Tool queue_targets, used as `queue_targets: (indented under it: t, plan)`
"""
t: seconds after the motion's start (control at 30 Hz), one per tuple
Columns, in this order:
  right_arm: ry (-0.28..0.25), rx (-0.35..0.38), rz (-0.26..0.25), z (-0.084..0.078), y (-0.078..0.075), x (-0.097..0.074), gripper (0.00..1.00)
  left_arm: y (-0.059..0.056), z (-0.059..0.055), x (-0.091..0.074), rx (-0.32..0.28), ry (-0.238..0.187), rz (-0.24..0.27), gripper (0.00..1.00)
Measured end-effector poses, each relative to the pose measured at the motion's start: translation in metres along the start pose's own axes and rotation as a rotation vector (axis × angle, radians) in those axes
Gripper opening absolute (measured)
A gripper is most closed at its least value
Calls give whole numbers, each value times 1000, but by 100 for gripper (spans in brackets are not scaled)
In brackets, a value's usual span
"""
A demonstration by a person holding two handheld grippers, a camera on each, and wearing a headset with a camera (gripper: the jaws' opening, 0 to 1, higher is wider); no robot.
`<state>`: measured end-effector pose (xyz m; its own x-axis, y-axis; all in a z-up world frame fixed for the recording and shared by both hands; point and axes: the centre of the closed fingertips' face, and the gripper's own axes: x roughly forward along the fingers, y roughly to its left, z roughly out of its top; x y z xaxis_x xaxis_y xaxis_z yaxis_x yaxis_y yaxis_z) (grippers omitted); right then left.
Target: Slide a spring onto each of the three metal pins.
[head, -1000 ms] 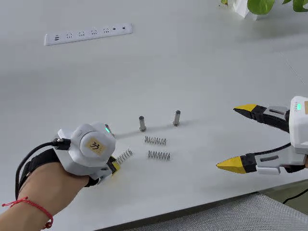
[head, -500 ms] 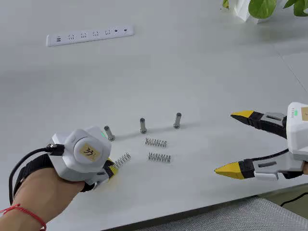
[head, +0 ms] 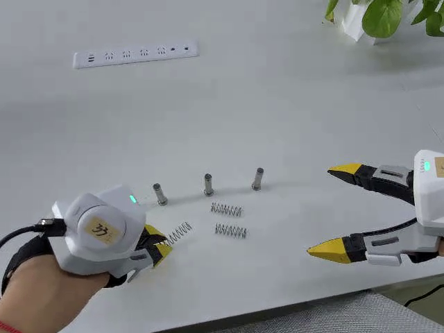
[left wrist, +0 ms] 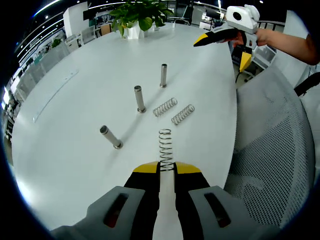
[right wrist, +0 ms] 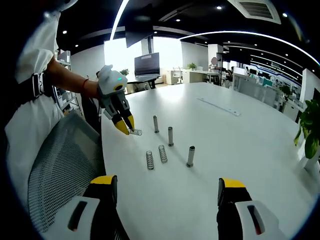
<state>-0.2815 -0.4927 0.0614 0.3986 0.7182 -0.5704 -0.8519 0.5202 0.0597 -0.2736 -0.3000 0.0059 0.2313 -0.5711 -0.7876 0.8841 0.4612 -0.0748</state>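
Three short metal pins stand upright in a row on the white table: left pin (head: 159, 194), middle pin (head: 208, 184), right pin (head: 258, 178). Two springs (head: 226, 209) (head: 230, 231) lie flat just in front of the pins. My left gripper (head: 158, 248) is shut on one end of a third spring (head: 179, 232), which sticks out forward, level with the table, short of the left pin (left wrist: 110, 137). The held spring (left wrist: 165, 148) shows between the yellow tips in the left gripper view. My right gripper (head: 334, 209) hangs open at the right, nothing between its fingers, well clear of the pins (right wrist: 170, 136).
A white power strip (head: 136, 53) lies at the far side of the table. A potted plant (head: 378, 15) stands at the far right corner. A mesh chair back (left wrist: 280, 150) sits beside the table's near edge (head: 291, 305).
My left gripper has pulled back to the left and down with the spring, uncovering the left pin. The right gripper has barely shifted. The camera has drifted a little.
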Motion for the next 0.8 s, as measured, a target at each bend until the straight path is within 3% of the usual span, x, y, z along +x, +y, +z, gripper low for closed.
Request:
queue_targets:
  t: [0.13, 0.4, 0.63, 0.8]
  plan:
    - [-12, -7, 24, 13, 6, 1, 78, -3, 8, -8, 2, -46, -3, 7]
    - [-79, -13, 71, 50, 20, 6, 72, -14, 37, -24, -7, -176, -24, 7]
    - [-135, 57, 136, 76, 37, 22, 61, -21, 63, -35, -23, -286, -41, 7]
    - [-213, 152, 170, 99, 46, 33, 51, -27, 78, -43, -22, -347, -50, 7]
